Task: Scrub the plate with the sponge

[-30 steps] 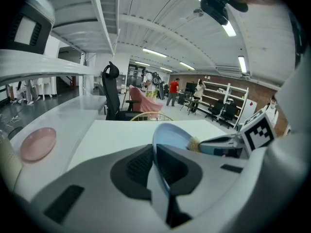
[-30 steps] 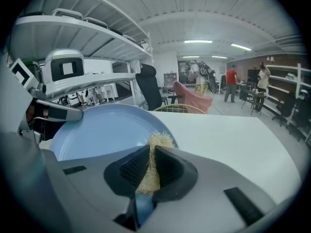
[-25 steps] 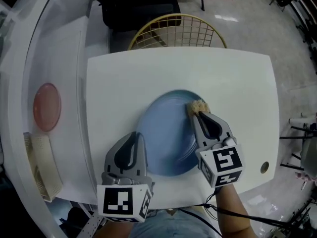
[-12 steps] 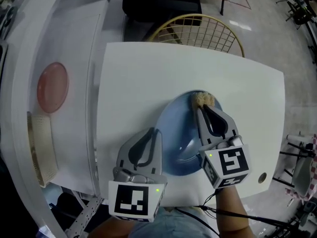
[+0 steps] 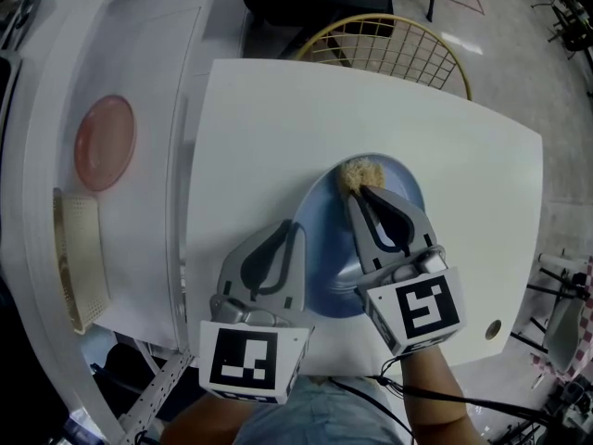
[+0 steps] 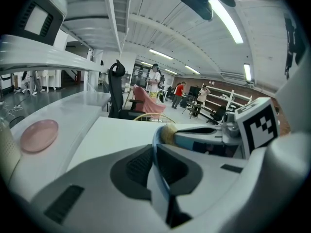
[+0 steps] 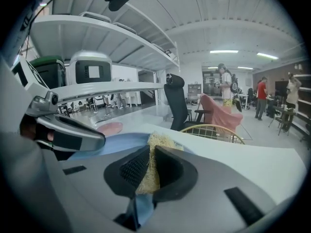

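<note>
The left tongs (image 5: 287, 239) are clenched on the near-left rim of the blue plate (image 5: 324, 248). The left gripper view shows the rim (image 6: 156, 147) standing edge-on between the two jaws, with both pads against it. The right tongs (image 5: 364, 193) are closed on the straw-coloured sponge (image 5: 358, 171). The right gripper view shows the sponge (image 7: 149, 166) squeezed between the jaws, its free end sticking out past the tips.

The plate rests on the white counter (image 5: 269, 119), toward the near edge. Whether it lies flat or is tipped up by the left tongs cannot be told. The sponge sits on the far part of the plate, close to its far rim.

Status: both grasps are made and the sponge is on the plate, so scrubbing appears to be under way. No foam, water or dirt shows, so the frames give no measure of how much surface is already covered. As a judgement, the middle and near part of the plate, now under the right tongs, may yet need passes.

A pink dish (image 5: 104, 142) lies on a separate white surface at the left, well apart from the work. A wire chair (image 5: 389, 44) stands beyond the counter's far edge.
</note>
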`<state>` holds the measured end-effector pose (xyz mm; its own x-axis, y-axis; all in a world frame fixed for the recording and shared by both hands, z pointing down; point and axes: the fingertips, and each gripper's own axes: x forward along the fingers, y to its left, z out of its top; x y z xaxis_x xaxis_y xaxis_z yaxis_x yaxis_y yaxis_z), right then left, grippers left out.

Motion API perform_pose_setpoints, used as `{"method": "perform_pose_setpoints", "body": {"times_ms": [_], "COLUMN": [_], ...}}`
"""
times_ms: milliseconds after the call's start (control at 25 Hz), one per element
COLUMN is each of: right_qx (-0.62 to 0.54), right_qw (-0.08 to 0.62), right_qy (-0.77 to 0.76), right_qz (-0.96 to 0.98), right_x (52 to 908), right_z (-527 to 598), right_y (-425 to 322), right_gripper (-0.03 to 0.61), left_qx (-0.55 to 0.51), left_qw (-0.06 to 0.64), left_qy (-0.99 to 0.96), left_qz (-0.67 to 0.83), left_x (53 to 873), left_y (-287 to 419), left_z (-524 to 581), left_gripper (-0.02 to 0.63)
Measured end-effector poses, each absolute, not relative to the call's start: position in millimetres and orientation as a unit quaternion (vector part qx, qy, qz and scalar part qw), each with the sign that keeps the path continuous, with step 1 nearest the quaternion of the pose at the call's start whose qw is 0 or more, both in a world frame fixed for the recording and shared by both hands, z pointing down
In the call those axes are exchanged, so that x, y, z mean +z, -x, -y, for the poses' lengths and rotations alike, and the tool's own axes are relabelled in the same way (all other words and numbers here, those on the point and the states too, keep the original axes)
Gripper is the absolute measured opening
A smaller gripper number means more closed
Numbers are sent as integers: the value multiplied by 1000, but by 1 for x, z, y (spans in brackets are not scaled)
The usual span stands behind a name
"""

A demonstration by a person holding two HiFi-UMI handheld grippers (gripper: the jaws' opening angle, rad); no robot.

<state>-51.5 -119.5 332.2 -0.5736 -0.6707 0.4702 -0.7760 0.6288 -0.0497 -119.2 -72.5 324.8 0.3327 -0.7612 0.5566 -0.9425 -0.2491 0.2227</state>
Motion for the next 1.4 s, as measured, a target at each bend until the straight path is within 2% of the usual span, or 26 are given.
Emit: {"method": "perform_pose_setpoints", "body": {"times_ms": [520,680,1400], "right_qx": [122,122,173], "right_qw": [198,195,203], "right_qy": [-343,-323,-261], "right_qz": [910,918,928], "right_x": [325,324,343], "right_z": [75,57,-23], "right_y": [81,87,82], "right_gripper": [41,41,41], "left_qx": [181,181,189], "left_qw": [264,244,237], "left_qy": [-768,-774,-772], "left_qz": [555,555,559], "left_x": [327,326,326], "left_y": [120,121,117], "left_z": [71,72,60], "left_gripper": [25,25,25]}}
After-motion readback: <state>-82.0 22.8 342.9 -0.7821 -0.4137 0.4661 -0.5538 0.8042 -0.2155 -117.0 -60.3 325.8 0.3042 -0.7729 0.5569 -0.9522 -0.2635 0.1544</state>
